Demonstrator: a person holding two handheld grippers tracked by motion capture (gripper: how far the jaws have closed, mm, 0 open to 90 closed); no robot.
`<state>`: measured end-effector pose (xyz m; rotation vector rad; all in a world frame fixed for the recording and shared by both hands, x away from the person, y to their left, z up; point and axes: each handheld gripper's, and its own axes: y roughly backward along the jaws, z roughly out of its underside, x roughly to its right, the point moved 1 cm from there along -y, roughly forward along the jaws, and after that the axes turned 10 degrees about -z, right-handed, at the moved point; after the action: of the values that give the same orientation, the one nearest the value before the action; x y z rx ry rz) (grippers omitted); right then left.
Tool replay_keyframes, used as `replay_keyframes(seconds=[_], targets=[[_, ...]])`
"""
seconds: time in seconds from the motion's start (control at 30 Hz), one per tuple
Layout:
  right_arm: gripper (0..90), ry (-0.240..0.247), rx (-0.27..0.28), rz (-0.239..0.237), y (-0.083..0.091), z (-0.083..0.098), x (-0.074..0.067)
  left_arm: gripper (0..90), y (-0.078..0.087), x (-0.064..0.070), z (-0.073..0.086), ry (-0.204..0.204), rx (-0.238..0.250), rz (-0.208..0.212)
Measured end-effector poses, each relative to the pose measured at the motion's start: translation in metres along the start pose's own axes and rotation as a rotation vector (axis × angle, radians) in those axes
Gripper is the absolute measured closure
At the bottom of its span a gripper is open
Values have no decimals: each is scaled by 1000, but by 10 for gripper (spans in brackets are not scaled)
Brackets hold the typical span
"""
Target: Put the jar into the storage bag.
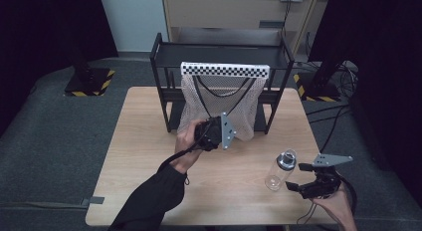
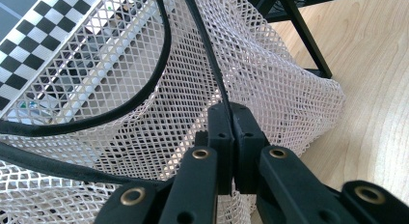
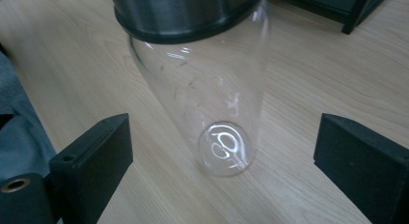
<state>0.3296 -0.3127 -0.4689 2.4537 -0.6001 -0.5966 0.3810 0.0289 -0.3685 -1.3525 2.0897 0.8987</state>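
I have two claws to work with, and the job I see is getting the bottle (image 1: 281,169) into the net bag (image 1: 219,104). My left claw (image 1: 215,132) is squeezed tight on the bag's black cord (image 2: 218,91) and some of the netting, near the middle of the table (image 1: 149,156), and it holds the bag's front out toward me. The bag hangs from the black rack (image 1: 164,76) at about 12 o'clock on the table, under a strip with black and white squares (image 1: 225,69). My right claw (image 1: 297,183) is at about 4 o'clock, near the table's edge, and its two black pads (image 3: 94,151) stand wide apart with nothing pressed between them. The bottle stands upright on the wood just past those pads, right in line with the gap. To do this step well, I think I should slide the right claw forward until the bottle's body sits evenly between both pads, then close slowly around the middle, not up by the lid (image 3: 183,11). The bottle is clear, smooth and round, so I guess it could slip or tip if I pinch too low or too fast. The lid is shiny grey metal. The bag is soft white netting full of little diamond holes, floppy and easy to snag, so my left claw should keep the mouth pulled open. The table is pale wood, flat and smooth.
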Motion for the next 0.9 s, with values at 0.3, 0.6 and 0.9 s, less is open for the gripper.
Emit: replay_keyframes(seconds=[0.3, 0.6, 0.9], targets=[[97, 17, 26, -9, -17, -4, 0, 873, -1, 1, 2, -3, -6, 2], [172, 33, 77, 3, -28, -5, 0, 871, -2, 1, 3, -7, -11, 6], [285, 69, 103, 45, -36, -6, -3, 871, -4, 2, 4, -5, -13, 8]])
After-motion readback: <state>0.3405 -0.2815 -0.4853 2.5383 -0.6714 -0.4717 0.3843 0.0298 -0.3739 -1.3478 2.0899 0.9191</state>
